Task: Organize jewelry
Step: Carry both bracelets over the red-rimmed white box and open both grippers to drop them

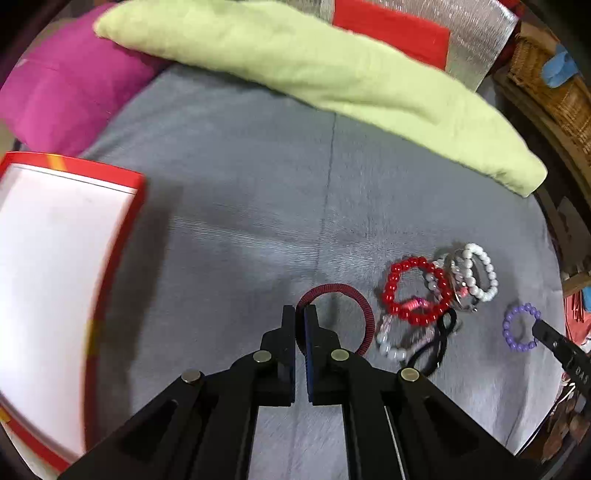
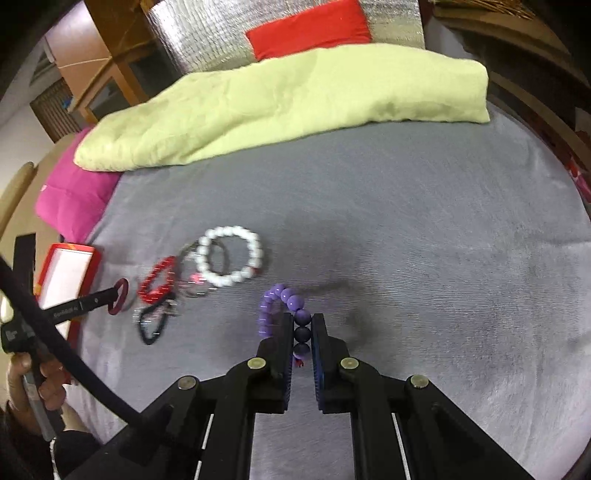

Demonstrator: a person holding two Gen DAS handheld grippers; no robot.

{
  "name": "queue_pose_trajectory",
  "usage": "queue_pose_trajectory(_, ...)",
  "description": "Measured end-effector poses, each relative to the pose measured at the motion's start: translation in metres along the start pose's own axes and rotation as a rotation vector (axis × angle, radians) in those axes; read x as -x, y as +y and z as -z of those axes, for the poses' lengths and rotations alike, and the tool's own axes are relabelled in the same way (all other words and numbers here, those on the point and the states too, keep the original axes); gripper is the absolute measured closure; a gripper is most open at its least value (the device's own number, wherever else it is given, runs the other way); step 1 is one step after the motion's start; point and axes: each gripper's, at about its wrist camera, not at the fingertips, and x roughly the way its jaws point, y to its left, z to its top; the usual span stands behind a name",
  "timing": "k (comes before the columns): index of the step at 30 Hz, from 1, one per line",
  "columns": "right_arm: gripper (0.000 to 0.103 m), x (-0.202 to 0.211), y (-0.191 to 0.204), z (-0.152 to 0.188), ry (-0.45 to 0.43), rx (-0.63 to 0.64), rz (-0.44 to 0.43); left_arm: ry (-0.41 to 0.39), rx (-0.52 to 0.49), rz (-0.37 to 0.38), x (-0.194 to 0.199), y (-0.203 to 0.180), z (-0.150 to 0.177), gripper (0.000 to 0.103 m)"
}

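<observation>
Lying on a grey bed cover, several pieces of jewelry form a loose cluster, and two pieces are gripped apart from it. The left gripper has its fingers pinched together on the near-left rim of a dark red hair tie; part of that ring is hidden behind the fingers. The right gripper has its fingers narrowed on a purple bead bracelet, three beads sitting between the pads while the rest of the loop curls up and to the left. Whether the bracelet is lifted off the cover cannot be told.

Just right of the hair tie, in the left wrist view, sits the cluster: a red bead bracelet, a white bead bracelet, a clear bead bracelet and a black hair tie. They overlap, and some thin metal pieces tangled among them are too blurred to name.

An open red box with a pale lining stands at the left, cut off by the frame edge. Behind everything lie a light green folded blanket, a pink pillow and a red cushion. A hand holding the left gripper's handle shows partly at the right wrist view's lower left edge.
</observation>
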Motion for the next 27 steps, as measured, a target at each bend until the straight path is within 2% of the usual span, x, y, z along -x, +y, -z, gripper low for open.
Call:
queue_pose_trajectory(2, 0.093, 0.006, 0.012, 0.000, -0.013, 0.016, -0.013, -0.024, 0.000, 0.018, 0.015, 0.005, 0.007, 0.099)
queue_pose_trajectory(7, 0.093, 0.015, 0.045, -0.001, -0.027, 0.048, -0.054, -0.124, 0.044, -0.013, 0.063, 0.036, 0.008, 0.099)
queue_pose_trajectory(11, 0.093, 0.017, 0.085, -0.004, -0.036, 0.100, -0.096, -0.202, 0.110, -0.103, 0.093, 0.073, 0.015, 0.099)
queue_pose_trajectory(14, 0.093, 0.016, 0.123, -0.010, -0.044, 0.138, -0.143, -0.227, 0.159, -0.163, 0.105, 0.105, 0.017, 0.099)
queue_pose_trajectory(22, 0.093, -0.004, 0.243, -0.014, -0.028, 0.263, -0.292, -0.226, 0.295, -0.262, 0.113, 0.189, 0.037, 0.099)
queue_pose_trajectory(27, 0.093, -0.034, 0.323, -0.006, 0.029, 0.337, -0.385, -0.206, 0.341, -0.293, 0.109, 0.224, 0.050, 0.098)
